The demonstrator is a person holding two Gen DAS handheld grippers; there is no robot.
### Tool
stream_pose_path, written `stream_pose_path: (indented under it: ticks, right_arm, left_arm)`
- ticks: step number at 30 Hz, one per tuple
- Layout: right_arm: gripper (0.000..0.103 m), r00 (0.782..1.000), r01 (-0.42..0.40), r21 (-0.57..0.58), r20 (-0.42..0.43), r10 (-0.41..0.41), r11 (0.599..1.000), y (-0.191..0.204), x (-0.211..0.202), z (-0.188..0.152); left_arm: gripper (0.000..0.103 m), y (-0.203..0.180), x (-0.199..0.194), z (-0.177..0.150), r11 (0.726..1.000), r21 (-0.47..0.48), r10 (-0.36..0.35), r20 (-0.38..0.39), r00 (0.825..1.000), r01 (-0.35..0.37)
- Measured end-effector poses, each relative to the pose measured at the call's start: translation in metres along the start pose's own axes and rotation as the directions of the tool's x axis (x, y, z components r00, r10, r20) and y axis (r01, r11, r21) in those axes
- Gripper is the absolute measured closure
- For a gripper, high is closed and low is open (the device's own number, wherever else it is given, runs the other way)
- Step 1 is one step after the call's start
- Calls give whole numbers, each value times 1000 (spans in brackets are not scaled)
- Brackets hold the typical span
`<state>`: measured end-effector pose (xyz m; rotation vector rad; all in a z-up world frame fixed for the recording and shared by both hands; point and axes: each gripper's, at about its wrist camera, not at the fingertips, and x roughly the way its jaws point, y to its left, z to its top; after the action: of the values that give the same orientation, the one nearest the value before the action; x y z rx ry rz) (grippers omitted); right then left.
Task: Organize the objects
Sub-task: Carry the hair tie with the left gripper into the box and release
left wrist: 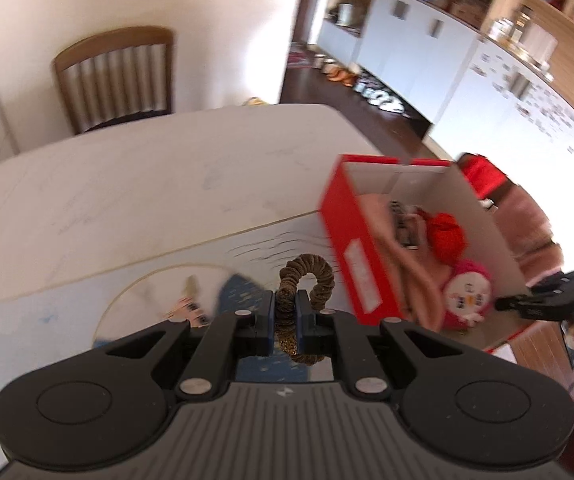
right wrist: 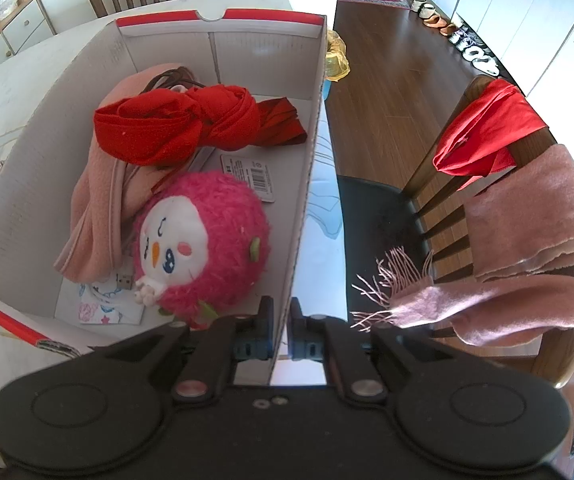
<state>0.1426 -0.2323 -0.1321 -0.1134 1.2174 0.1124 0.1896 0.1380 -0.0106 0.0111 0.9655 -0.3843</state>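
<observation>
On the white desk point(left wrist: 127, 184) I see the red box point(right wrist: 307, 184), its near wall pinched in my right tool point(right wrist: 281, 312). My left tool point(left wrist: 286, 312) pinches a brown scrunchie point(left wrist: 307, 276), with a chair point(right wrist: 467, 200) draped in scarves beside the box.

Brown scrunchie point(left wrist: 293, 300) pinched upright beside open red box point(left wrist: 351, 256) (toys, scarves inside).

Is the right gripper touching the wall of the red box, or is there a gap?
Touching. In the right wrist view, the right gripper is shut on the side wall of the red box: the cardboard edge runs down between its two fingers, with no gap visible.
</observation>
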Motion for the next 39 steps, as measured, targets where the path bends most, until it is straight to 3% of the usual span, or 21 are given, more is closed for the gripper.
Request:
stream_pose_path:
  ticks: [9, 21, 31, 39]
  right_arm:
    - [97, 1000, -1, 2, 1, 1, 1000, -1, 0, 0]
    - [97, 1000, -2, 2, 3, 2, 1000, 1, 0, 1]
    - [97, 1000, -8, 7, 5, 8, 1000, 1, 0, 1]
    - [97, 1000, -9, 8, 5, 9, 1000, 1, 0, 1]
  left_arm:
    - [95, -67, 12, 33, 985, 150, -83, 5, 997, 81]
    - [95, -132, 70, 66, 953, 290, -84, -18, 996, 85]
    - [95, -157, 123, 86, 947, 311, -66, -51, 996, 79]
    - [95, -156, 168, 97, 970, 227, -56, -121, 991, 82]
